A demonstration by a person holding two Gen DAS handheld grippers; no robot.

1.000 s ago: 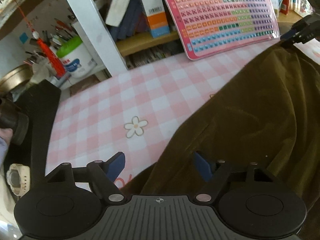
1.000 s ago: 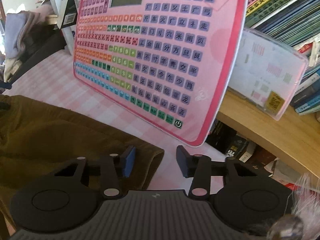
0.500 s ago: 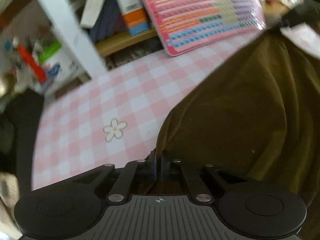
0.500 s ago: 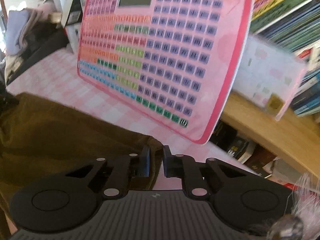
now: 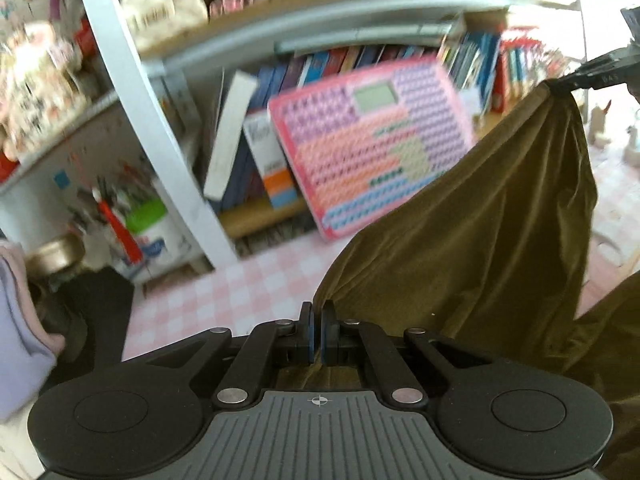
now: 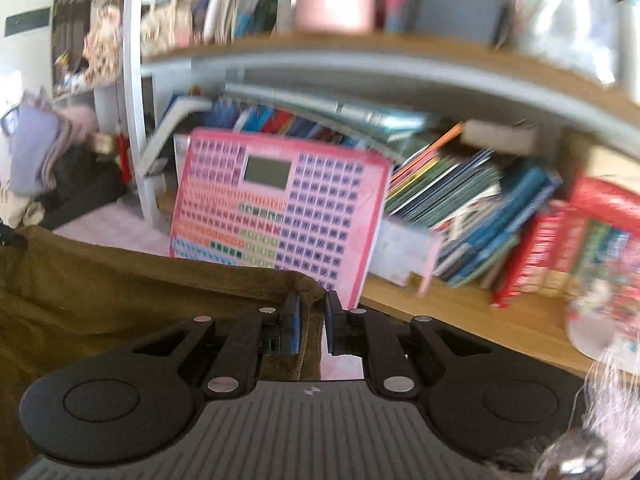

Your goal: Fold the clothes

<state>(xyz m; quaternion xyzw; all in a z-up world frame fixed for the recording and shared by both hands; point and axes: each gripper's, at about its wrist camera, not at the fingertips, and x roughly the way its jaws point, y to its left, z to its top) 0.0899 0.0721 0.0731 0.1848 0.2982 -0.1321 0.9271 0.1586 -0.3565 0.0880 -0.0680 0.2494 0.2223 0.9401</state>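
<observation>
The left gripper (image 5: 317,332) is clamped shut on one corner of the olive-brown garment (image 5: 472,240). The right gripper (image 6: 311,326) is narrowed onto the opposite corner, with a fold of the fabric (image 6: 120,292) pinched between its pads. The garment hangs stretched between the two grippers, its top edge taut and its lower part draping down toward the table.

Risks from this position:
- The right grip takes only a thin bite at the hem edge. Tension across the cloth could pull that corner free.
- The left grip also sits at the extreme corner. Uneven pulling would skew the top edge and spoil the fold line.
- The trailing lower cloth may drag or bunch on the table and produce a creased fold.
- The pink keyboard toy (image 6: 280,216) leans against the shelf close behind. A swinging garment could knock it over.

Surface: a table under a pink-and-white checked cloth (image 5: 224,292). Behind it stands a wooden bookshelf (image 6: 460,312) packed with books (image 6: 500,216), with a white upright post (image 5: 160,140) at its left end. A tub of pens and brushes (image 5: 144,224) stands at far left.
</observation>
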